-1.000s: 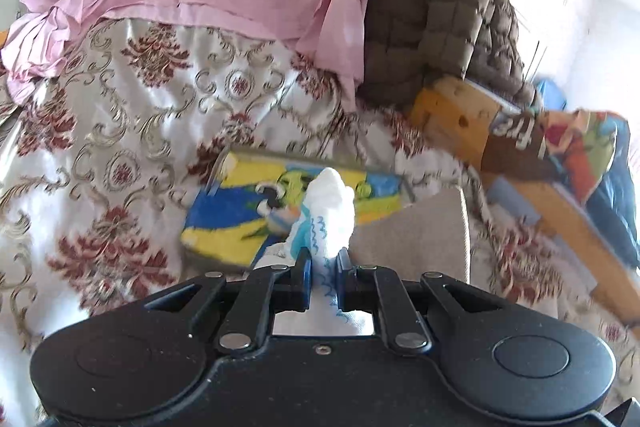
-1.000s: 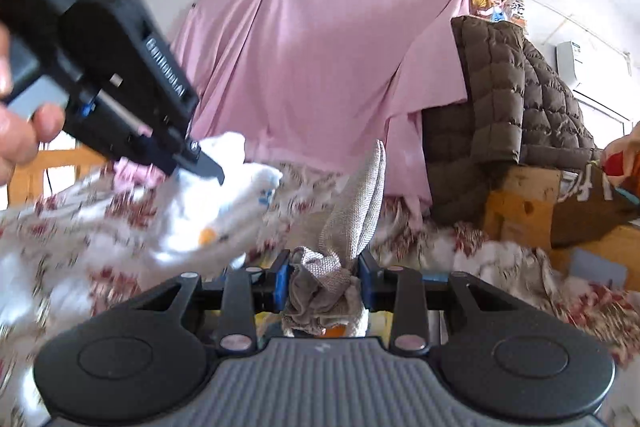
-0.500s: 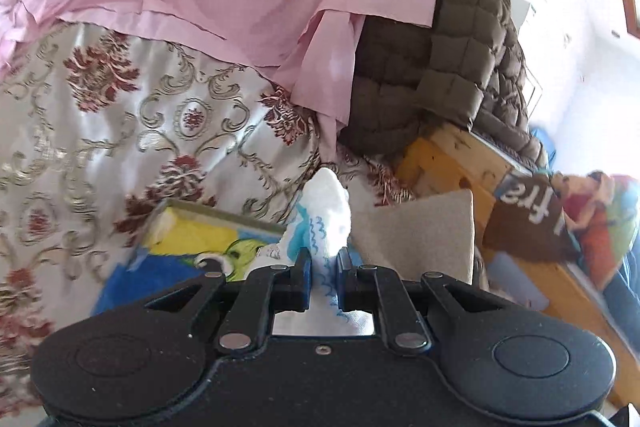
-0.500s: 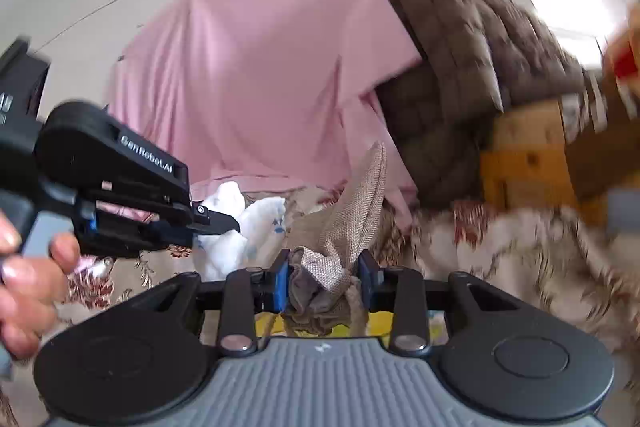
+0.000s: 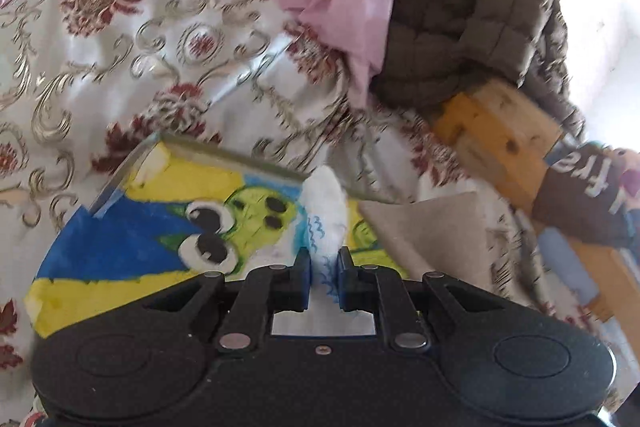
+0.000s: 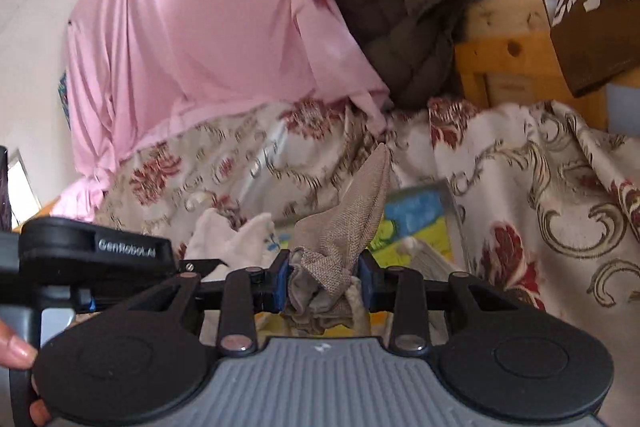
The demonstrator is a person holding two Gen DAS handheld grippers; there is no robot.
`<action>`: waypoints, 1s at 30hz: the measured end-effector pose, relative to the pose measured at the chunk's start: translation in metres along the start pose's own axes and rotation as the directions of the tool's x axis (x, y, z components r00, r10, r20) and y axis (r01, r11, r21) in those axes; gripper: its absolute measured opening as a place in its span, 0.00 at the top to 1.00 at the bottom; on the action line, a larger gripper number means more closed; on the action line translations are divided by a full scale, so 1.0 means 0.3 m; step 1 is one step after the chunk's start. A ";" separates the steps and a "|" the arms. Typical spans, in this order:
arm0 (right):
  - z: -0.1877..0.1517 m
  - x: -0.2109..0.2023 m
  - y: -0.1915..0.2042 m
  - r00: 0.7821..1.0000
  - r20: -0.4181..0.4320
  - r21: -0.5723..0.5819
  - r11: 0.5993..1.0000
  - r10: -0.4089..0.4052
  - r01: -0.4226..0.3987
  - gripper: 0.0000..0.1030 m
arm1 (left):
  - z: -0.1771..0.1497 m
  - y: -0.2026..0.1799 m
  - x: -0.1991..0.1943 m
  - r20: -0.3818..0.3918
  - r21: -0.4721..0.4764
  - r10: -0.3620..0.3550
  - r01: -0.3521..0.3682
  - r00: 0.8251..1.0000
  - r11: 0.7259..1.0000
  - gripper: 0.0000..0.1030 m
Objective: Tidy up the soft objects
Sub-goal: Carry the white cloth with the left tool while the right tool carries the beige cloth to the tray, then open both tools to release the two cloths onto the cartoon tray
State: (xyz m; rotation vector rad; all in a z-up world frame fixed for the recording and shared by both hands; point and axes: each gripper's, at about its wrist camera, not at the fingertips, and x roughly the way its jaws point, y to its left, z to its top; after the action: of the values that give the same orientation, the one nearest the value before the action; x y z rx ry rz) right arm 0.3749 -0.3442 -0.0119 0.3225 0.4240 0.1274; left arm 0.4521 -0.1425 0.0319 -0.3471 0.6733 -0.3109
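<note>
My left gripper (image 5: 323, 277) is shut on a white cloth with blue marks (image 5: 325, 211); its tip stands up between the jaws. It hangs just over a shallow box painted yellow, blue and green with cartoon eyes (image 5: 172, 231). My right gripper (image 6: 326, 285) is shut on a bunched beige woven cloth (image 6: 352, 211) with one corner sticking up. In the right wrist view the left gripper (image 6: 96, 255) is at the left with the white cloth (image 6: 236, 239) beside it, and the box (image 6: 416, 223) lies behind. The beige cloth (image 5: 432, 235) also shows in the left wrist view.
A white bedspread with red and gold flowers (image 5: 120, 67) covers the surface. A pink sheet (image 6: 208, 27) hangs behind. A brown quilted jacket (image 5: 472, 27) lies over wooden furniture (image 5: 500, 139) at the right, with a dark printed item (image 6: 596, 27).
Both grippers have tipped down towards the bed and the painted box. The box now fills more of the left wrist view. Both stay shut on their cloths.
</note>
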 end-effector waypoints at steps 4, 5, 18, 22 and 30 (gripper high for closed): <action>-0.011 0.034 0.004 0.997 -0.070 -0.017 1.000 -0.017 0.016 0.63 | -0.034 0.026 0.025 -0.043 0.021 0.038 -0.037 0.998 0.999 0.86; -0.016 0.038 0.004 0.997 -0.080 -0.022 1.000 -0.024 0.023 0.62 | -0.040 0.032 0.033 -0.054 0.024 0.045 -0.044 0.997 0.999 0.86; -0.036 0.067 0.004 0.986 -0.152 -0.043 0.997 -0.067 0.061 0.61 | -0.102 0.037 0.086 -0.085 0.052 0.073 -0.069 0.994 0.996 0.84; -0.036 0.068 0.002 0.986 -0.155 -0.045 0.997 -0.068 0.062 0.60 | -0.103 0.039 0.089 -0.080 0.041 0.073 -0.070 0.994 0.997 0.82; -0.036 0.070 0.004 0.985 -0.159 -0.039 0.998 -0.062 0.056 0.57 | -0.106 0.028 0.090 -0.075 0.062 0.089 -0.084 0.993 0.995 0.82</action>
State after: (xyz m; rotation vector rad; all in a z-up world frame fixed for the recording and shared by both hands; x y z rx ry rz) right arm 0.3892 -0.3361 -0.0289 0.2666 0.5898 0.1027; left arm 0.4528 -0.1522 -0.0098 -0.2502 0.7516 -0.2617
